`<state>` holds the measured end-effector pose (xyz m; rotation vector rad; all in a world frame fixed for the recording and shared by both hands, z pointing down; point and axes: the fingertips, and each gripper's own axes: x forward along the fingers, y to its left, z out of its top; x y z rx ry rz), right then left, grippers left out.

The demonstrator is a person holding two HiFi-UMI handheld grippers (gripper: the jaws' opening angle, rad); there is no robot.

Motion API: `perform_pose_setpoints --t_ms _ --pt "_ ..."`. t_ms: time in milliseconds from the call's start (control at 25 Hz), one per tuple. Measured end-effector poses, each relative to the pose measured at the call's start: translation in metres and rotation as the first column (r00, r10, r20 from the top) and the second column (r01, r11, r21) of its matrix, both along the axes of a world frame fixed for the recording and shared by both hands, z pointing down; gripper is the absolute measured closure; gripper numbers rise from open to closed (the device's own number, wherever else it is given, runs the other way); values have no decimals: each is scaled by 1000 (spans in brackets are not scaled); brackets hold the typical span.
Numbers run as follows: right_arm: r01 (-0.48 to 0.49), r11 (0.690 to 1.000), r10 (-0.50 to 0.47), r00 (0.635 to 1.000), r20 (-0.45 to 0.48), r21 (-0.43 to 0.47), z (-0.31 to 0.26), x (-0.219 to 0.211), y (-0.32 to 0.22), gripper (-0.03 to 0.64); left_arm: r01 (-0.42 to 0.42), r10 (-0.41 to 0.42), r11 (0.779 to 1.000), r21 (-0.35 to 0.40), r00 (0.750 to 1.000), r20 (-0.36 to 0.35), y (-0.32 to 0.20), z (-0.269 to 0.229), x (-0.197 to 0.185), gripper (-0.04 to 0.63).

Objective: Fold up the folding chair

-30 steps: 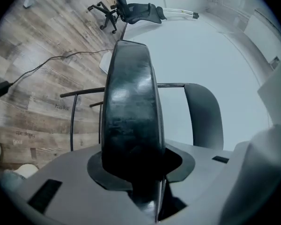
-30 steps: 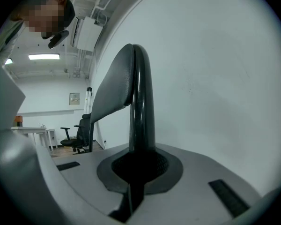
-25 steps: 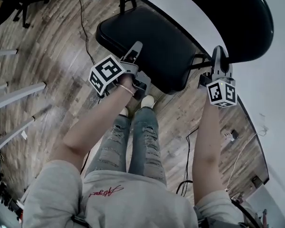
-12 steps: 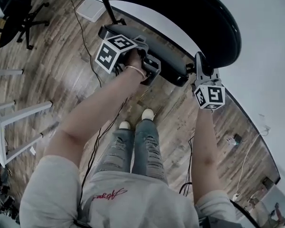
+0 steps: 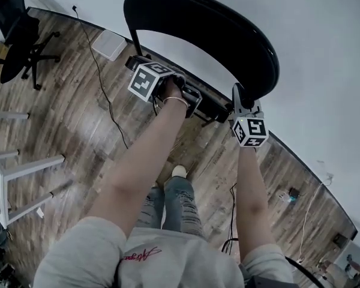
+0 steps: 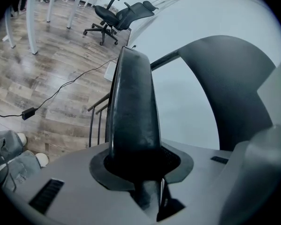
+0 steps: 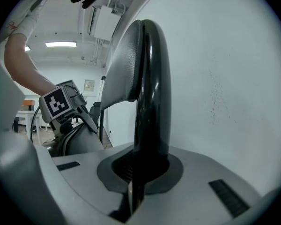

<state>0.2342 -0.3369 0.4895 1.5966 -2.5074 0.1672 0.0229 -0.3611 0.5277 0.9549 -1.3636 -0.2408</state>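
Between the left gripper's (image 5: 187,96) jaws, clamped the seat (image 6: 131,111) of the folding chair (image 5: 168,2) by its edge, tipped steeply toward the backrest (image 5: 234,41). Pinched the backrest rim ahead of the right gripper (image 5: 240,98), jaws closed on it. Looked mostly folded; lacked the final squeeze flat.

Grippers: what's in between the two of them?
In the head view, the folding chair's black seat runs between the left gripper and the right gripper, which clamps the backrest.
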Motion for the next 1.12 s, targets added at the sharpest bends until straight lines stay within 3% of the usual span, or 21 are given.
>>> perform_pose_setpoints --t_ms 480,800,1120 --pt "-93 991 97 994 43 -91 7 36 -57 600 -22 28 996 -89 997 72 -54 -1 29 453" --pt "-167 969 180 982 61 -180 20 56 -70 600 -87 98 989 -117 992 85 -85 8 46 449" --pt "-135 973 152 985 78 -188 8 65 -91 601 -74 87 989 -129 991 98 -94 15 51 445"
